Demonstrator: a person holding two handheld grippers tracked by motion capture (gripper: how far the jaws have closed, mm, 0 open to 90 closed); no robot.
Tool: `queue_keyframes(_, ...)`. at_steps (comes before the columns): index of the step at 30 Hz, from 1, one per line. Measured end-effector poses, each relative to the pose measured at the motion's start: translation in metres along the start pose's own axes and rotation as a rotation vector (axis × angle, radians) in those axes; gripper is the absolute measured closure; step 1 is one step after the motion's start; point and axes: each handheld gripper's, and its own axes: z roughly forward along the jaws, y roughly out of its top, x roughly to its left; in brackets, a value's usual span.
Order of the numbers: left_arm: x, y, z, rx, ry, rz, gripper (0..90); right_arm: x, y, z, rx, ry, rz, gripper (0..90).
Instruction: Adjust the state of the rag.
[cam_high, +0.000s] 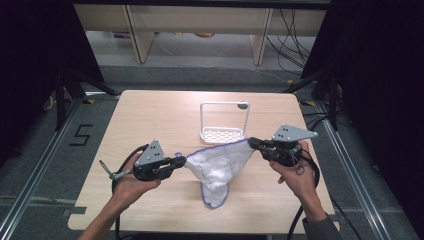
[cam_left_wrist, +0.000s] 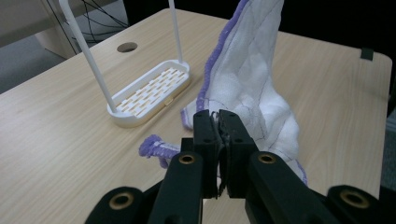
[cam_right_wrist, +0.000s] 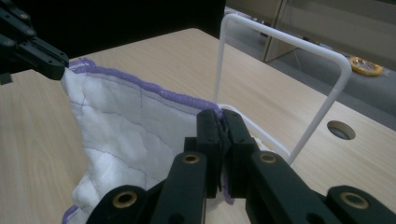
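Nearest us, both forearms enter from the near edge of the worktop, each hand carrying a tool. We find the left tool clamped tight on one corner of the white cloth with its purple hem, and the right tool clamped tight on the opposite corner; the left gripper view confirms its jaws pinched on the fabric, and the right gripper view confirms the same.

We note the cloth hangs between the two tools with its top hem running left to right, slightly higher at the right. Its lower part sags to a point that appears to rest on the worktop towards the near edge.

Just beyond the stretched hem stands the white rack, its upright frame on the far side of the cloth and nearer the right tool. We judge that the coming move turns on this: the hem lies roughly parallel to the frame's bar.

Open worktop lies to the left and near; the right hand is close to the right edge.
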Motion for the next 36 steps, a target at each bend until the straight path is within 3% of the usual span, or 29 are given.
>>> queue_keyframes(2, -0.001, 0.005, -0.006, 0.0, -0.004, -0.003, 86.1, 0.0, 0.002, -0.002, -0.002, 0.005, -0.011, 87.4)
queue_keyframes(3, -0.003, 0.012, -0.014, -0.012, -0.007, 0.005, 86.1, 0.008, 0.006, -0.01, -0.005, 0.036, 0.003, 87.4)
queue_keyframes(5, -0.005, 0.016, -0.019, -0.021, -0.014, 0.018, 86.1, 0.009, 0.008, -0.012, -0.012, 0.035, -0.009, 87.4)
queue_keyframes(6, -0.011, 0.025, -0.03, -0.033, -0.026, 0.032, 86.1, 0.016, 0.012, -0.019, -0.03, 0.036, 0.017, 87.4)
queue_keyframes(7, -0.015, 0.029, -0.038, -0.04, -0.033, 0.043, 86.0, 0.018, 0.015, -0.024, -0.05, 0.038, -0.008, 87.4)
queue_keyframes(11, -0.022, 0.039, -0.052, -0.056, -0.042, 0.062, 86.1, 0.03, 0.023, -0.041, -0.075, 0.051, -0.024, 87.4)
queue_keyframes(13, -0.027, 0.049, -0.066, -0.074, -0.065, 0.059, 86.1, 0.044, 0.031, -0.062, -0.099, 0.063, -0.041, 87.4)
queue_keyframes(18, -0.032, 0.058, -0.076, -0.067, -0.09, 0.054, 85.9, 0.05, 0.038, -0.077, -0.112, 0.071, -0.063, 87.4)
queue_keyframes(22, -0.021, 0.056, -0.059, -0.04, -0.085, 0.007, 85.8, 0.042, 0.033, -0.066, -0.057, 0.053, -0.05, 87.3)
queue_keyframes(23, -0.007, 0.05, -0.037, -0.006, -0.079, -0.033, 85.8, 0.029, 0.022, -0.046, 0.015, 0.029, -0.029, 87.3)
queue_keyframes(24, -0.007, 0.05, -0.037, -0.006, -0.079, -0.033, 85.8, 0.029, 0.022, -0.046, 0.015, 0.029, -0.029, 87.3)
queue_keyframes(26, 0.008, 0.04, -0.008, 0.024, -0.068, -0.074, 85.8, 0.009, 0.005, -0.017, 0.087, 0.002, 0.021, 87.3)
queue_keyframes(27, 0.023, 0.029, 0.022, 0.069, -0.056, -0.108, 85.7, -0.007, -0.009, 0.007, 0.142, -0.023, 0.046, 87.3)
queue_keyframes(28, 0.023, 0.029, 0.022, 0.069, -0.056, -0.108, 85.7, -0.016, -0.017, 0.022, 0.156, -0.034, 0.062, 87.3)
queue_keyframes(29, 0.035, 0.016, 0.051, 0.122, -0.037, -0.142, 85.7, -0.023, -0.025, 0.035, 0.195, -0.04, 0.096, 87.2)
queue_keyframes(30, 0.035, 0.016, 0.051, 0.122, -0.037, -0.142, 85.7, -0.023, -0.025, 0.035, 0.195, -0.04, 0.096, 87.2)
queue_keyframes(31, 0.042, 0.007, 0.066, 0.157, -0.035, -0.153, 85.6, -0.038, -0.042, 0.064, 0.251, -0.062, 0.105, 87.2)
queue_keyframes(33, 0.051, -0.006, 0.086, 0.206, -0.022, -0.151, 85.6, -0.043, -0.048, 0.073, 0.26, -0.057, 0.104, 87.2)
queue_keyframes(34, 0.053, -0.01, 0.092, 0.218, -0.011, -0.15, 85.3, -0.05, -0.061, 0.092, 0.321, -0.074, 0.137, 87.1)
queue_keyframes(35, 0.058, -0.021, 0.105, 0.241, -0.001, -0.169, 85.2, -0.052, -0.067, 0.1, 0.344, -0.08, 0.14, 87.0)
queue_keyframes(36, 0.058, -0.021, 0.105, 0.241, -0.001, -0.169, 85.0, -0.052, -0.067, 0.1, 0.344, -0.08, 0.14, 87.0)
